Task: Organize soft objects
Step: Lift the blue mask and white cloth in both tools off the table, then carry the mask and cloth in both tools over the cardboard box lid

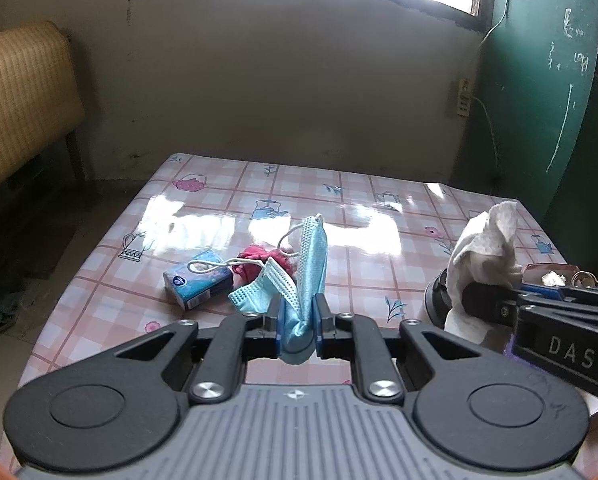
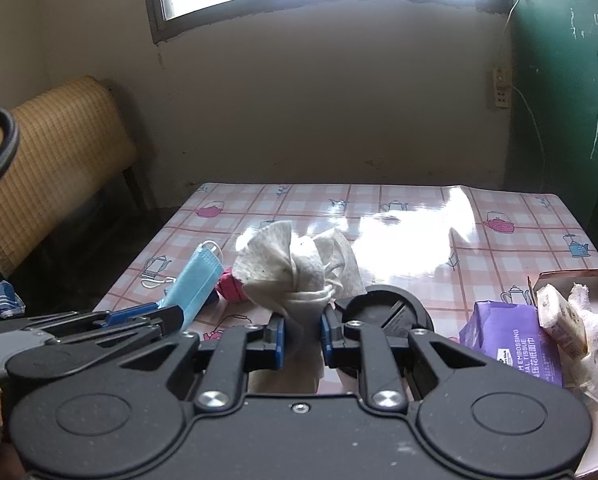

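My left gripper [image 1: 297,322] is shut on a light blue face mask [image 1: 307,264], which stands up between the pads with its ear loops trailing left. In the right wrist view the same mask [image 2: 197,286] pokes up from the left gripper [image 2: 167,314] at the left. My right gripper [image 2: 302,332] is shut on a crumpled white cloth [image 2: 295,268] that fans out above the pads; the left wrist view shows this cloth [image 1: 485,256] at the right. A blue tissue pack [image 1: 197,282] and a red soft item [image 1: 259,262] lie on the table beyond the mask.
The table carries a glossy pink checked cover [image 2: 419,216]. A black round lid [image 2: 387,308] sits just past the right gripper. To the right lie a purple tissue pack [image 2: 511,336], a small box and white gauze [image 2: 595,332]. A woven bench [image 2: 55,148] stands left; a green door stands right.
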`<state>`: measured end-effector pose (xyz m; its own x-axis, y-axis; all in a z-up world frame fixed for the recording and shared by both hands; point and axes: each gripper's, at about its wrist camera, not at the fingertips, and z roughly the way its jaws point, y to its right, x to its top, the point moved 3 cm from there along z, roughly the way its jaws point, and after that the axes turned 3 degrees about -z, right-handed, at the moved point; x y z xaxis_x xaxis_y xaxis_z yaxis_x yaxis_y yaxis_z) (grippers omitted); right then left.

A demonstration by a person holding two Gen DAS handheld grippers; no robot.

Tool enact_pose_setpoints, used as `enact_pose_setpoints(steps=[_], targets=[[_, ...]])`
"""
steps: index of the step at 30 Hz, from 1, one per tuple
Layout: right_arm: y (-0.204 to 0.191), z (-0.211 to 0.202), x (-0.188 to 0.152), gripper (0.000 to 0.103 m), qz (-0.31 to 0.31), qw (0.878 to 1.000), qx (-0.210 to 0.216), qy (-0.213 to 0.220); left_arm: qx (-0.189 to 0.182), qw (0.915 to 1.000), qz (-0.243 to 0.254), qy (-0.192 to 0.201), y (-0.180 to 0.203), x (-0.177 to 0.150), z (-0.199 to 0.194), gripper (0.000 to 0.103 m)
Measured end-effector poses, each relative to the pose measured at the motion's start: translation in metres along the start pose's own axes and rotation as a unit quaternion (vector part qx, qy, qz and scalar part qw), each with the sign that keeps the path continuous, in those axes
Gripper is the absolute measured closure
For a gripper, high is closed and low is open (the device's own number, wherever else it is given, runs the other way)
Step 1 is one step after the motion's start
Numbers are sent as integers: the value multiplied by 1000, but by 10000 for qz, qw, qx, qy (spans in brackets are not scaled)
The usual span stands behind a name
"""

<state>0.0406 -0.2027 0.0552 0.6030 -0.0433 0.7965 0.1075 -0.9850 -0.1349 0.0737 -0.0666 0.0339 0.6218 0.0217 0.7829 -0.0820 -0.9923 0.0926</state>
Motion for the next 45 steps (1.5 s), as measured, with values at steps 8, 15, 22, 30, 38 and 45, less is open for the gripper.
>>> enact_pose_setpoints(steps=[8, 15, 22, 30, 38, 45], targets=[[6, 0, 3, 81, 4, 10000, -56, 13, -41, 10000, 48, -12, 5, 2, 2, 86], [14, 0, 6, 81, 4, 9999, -103, 21, -100, 9999, 109, -22, 9, 3, 4, 86], [24, -2, 7, 81, 36, 9999, -159, 49, -146, 9998, 166, -31, 17, 5, 5, 86], [38, -4, 9, 81, 78, 9997, -217, 72, -224, 9995, 229, -49, 28, 7, 8, 86], [54, -6, 10, 81, 129, 9995, -285, 104, -292, 9991, 296, -53, 42, 8, 9, 86], [66, -10, 13, 81, 171, 9991, -353, 148, -368, 9986, 366, -62, 53, 7, 10, 86]])
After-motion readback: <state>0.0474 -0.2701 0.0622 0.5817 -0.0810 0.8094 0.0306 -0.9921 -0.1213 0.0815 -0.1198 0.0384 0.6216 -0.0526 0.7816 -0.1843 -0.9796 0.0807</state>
